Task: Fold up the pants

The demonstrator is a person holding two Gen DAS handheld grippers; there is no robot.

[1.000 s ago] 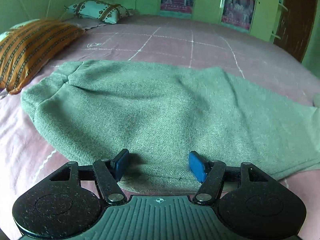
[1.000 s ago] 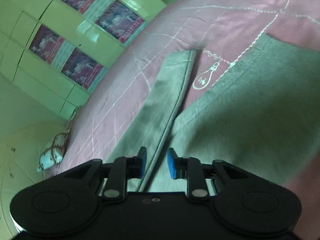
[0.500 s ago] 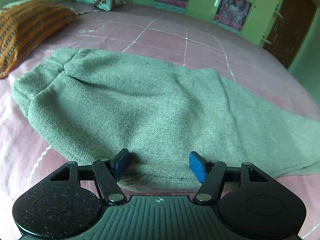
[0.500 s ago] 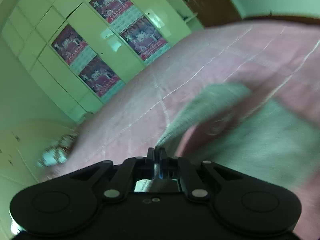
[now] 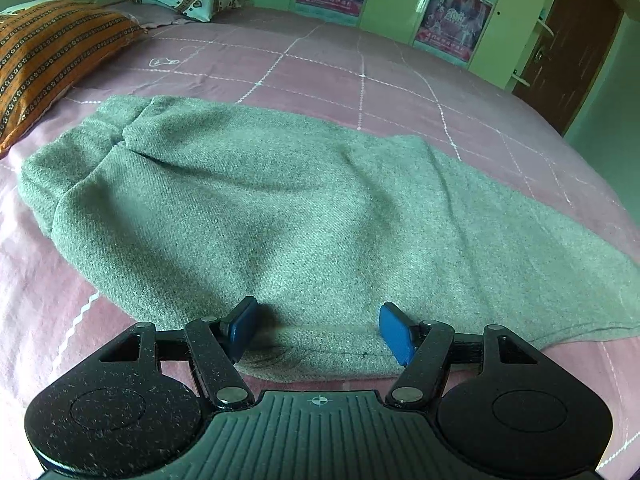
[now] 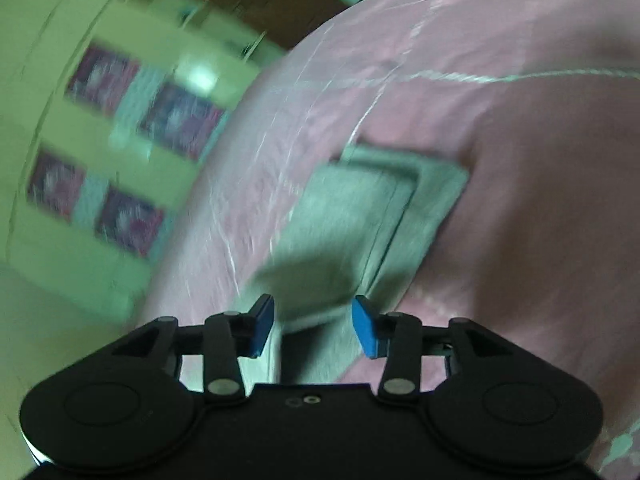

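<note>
Pink bedspread (image 5: 400, 92); grey pants (image 5: 280, 208) flat (right claw (image 6: 313, 326) opening).

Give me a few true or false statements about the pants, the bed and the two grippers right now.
1. The pants lie on a pink bed. True.
2. The left gripper is clamped shut. False: its jaws stand open over the pants' near edge.
3. An orange pillow lies left of the pants. True.
4. The right gripper pinches a pant leg. False: its jaws are opening, the pads clear of the cloth.
5. The pants are blue. False: grey-green.
</note>
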